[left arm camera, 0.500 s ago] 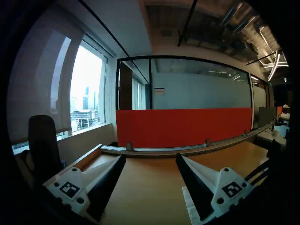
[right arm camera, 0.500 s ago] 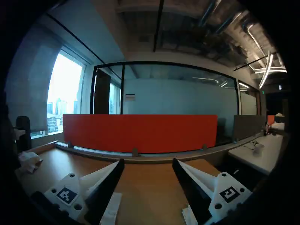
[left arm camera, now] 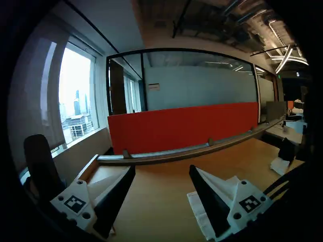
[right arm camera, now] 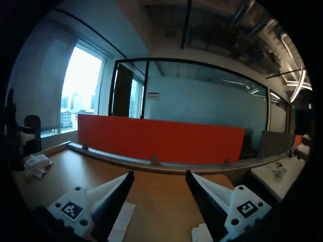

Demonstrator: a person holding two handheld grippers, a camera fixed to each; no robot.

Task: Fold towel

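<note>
The room is an office with a bright window [left arm camera: 74, 101] on one side and a glass partition [left arm camera: 202, 84] across the back. In front of the glass, a long red divider [left arm camera: 181, 129] stands along the far edge of a wide wooden desk [left arm camera: 161, 201], which takes up the lower half of both views. The towel [left arm camera: 196, 209] lies on that desk, low and close under the tools. In the left gripper view a pale, flat strip of it shows just beside the inner edge of one finger. In the right gripper view, similar white slivers [right arm camera: 121, 220] peek out beneath both fingers at the bottom. So little of the cloth shows that I cannot tell whether it is spread in one layer or already doubled over. The left gripper [left arm camera: 161, 167] is held above the desk with its jaws spread wide and bare wood between them, gripping nothing. The right gripper [right arm camera: 158, 172] is the same, wide apart and empty, pointing level toward the divider rather than down at the cloth. By my reading, no fold is under way at this moment. No corner or edge is pinched or lifted, so any folding left to do must start with both tools tipping down to take hold of an edge. A black chair [left arm camera: 38, 161] stands by the window, and a small crumpled white cloth [right arm camera: 37, 164] sits well off to the side on the desk, apart from the towel.
</note>
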